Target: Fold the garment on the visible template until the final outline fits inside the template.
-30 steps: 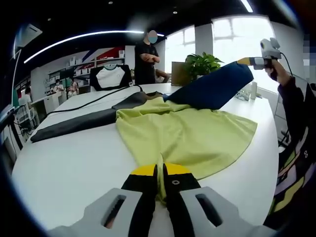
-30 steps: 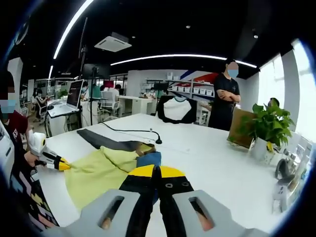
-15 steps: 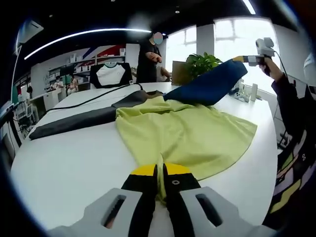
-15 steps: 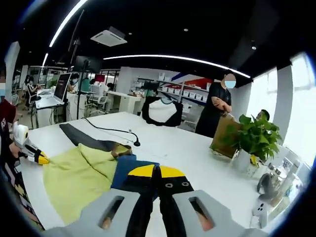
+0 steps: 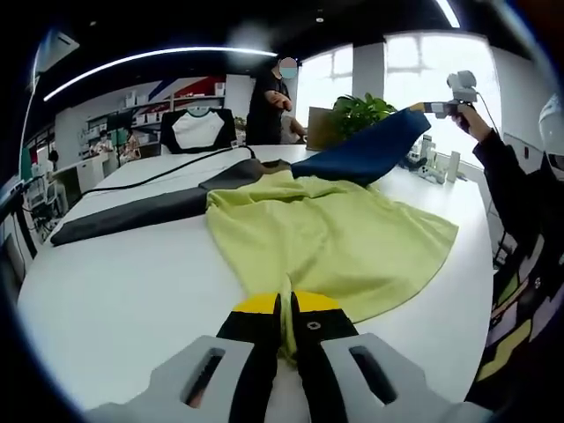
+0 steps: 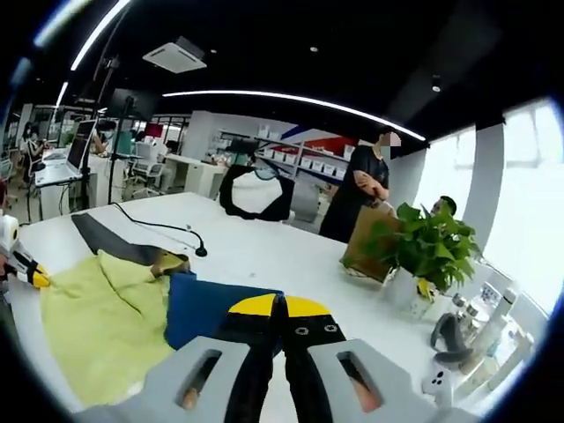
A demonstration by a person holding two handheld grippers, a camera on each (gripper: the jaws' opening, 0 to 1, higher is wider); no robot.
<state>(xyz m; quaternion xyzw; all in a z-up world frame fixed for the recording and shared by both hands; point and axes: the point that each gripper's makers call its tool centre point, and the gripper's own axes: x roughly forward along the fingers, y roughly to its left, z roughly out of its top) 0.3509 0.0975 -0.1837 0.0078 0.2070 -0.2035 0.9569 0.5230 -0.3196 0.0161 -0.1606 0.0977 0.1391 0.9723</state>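
A yellow-green garment (image 5: 326, 238) lies spread on the white table (image 5: 115, 300). My left gripper (image 5: 286, 308) is shut on its near hem, low over the table. The garment's dark blue part (image 5: 361, 154) is lifted off the table and stretched toward the upper right, where my right gripper (image 5: 421, 107) holds its tip. In the right gripper view the right gripper (image 6: 278, 308) is shut on that blue cloth (image 6: 207, 304). The yellow-green garment (image 6: 97, 322) lies to its left, with the left gripper (image 6: 35, 275) at its far edge.
A long dark strip (image 5: 132, 211) lies on the table behind the garment, with a black cable (image 5: 167, 176) beside it. A potted plant (image 6: 423, 251), a brown bag (image 6: 370, 238) and small bottles (image 6: 493, 304) stand at the table's far end. A person (image 6: 357, 189) stands behind them.
The right gripper has carried the blue part farther from the left gripper, drawing it out longer and tauter. The left gripper has stayed on the hem.
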